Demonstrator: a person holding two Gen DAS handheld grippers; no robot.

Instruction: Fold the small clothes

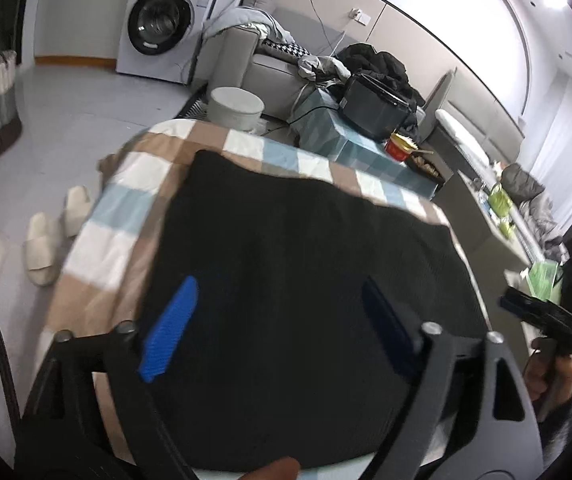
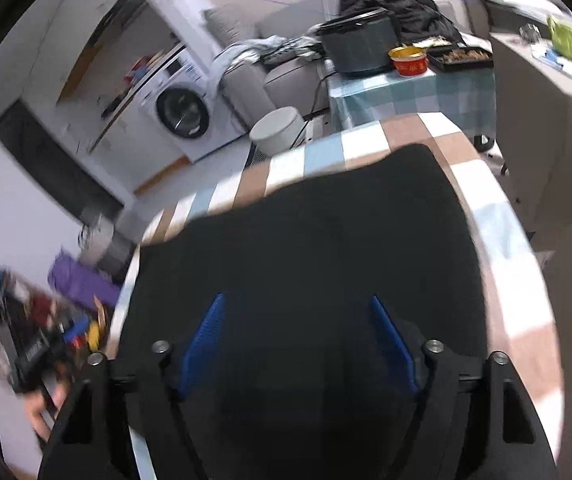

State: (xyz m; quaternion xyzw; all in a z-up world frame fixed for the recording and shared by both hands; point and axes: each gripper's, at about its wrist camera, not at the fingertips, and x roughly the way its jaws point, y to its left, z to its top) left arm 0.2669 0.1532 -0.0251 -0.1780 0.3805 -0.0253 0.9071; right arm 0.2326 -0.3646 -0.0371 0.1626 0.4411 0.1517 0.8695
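While the black knit garment (image 1: pixel 297 280) lies flat on the checked tablecloth (image 1: pixel 126 216), both tools hover released.
The left gripper (image 1: pixel 274 328) and right gripper (image 2: pixel 299 344) gape empty above it; further folds may remain.

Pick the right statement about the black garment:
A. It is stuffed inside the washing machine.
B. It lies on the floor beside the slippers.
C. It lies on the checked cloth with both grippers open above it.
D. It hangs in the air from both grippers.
C: the black garment lies spread on the checked cloth, and the left gripper and right gripper both show their blue pads apart with no fabric pinched.
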